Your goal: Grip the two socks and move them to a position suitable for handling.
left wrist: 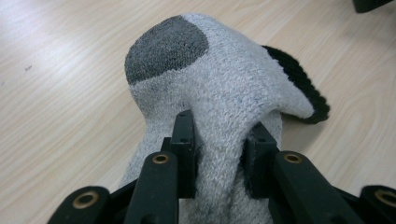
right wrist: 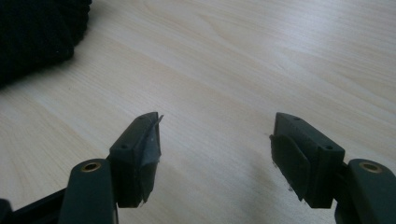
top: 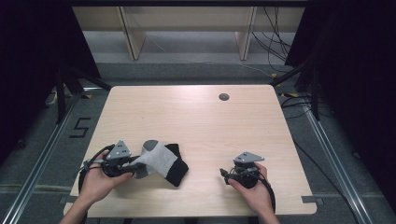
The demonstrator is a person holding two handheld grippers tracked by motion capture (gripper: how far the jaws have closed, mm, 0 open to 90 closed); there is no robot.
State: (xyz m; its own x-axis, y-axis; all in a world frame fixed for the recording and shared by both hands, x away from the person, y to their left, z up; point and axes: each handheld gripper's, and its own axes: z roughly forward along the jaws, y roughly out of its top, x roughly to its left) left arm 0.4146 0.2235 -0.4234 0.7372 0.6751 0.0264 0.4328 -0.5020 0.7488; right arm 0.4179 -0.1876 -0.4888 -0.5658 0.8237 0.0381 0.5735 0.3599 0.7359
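Note:
A light grey sock (top: 158, 161) with a dark grey heel patch and a black cuff lies at the table's front left. My left gripper (top: 135, 164) is shut on a bunched fold of the grey sock (left wrist: 219, 102), both jaws pressing into the knit. A black sock part (top: 176, 169) lies under and to the right of the grey one. My right gripper (top: 225, 175) rests near the front right, open, with bare wood between its jaws (right wrist: 215, 140). The black fabric (right wrist: 32, 32) sits at the upper left of the right gripper view.
The light wood table (top: 196, 116) has a round cable hole (top: 224, 97) near its far edge. Black curtains flank both sides, and wooden shelf legs stand beyond the far edge. Cables trail on the floor at the right.

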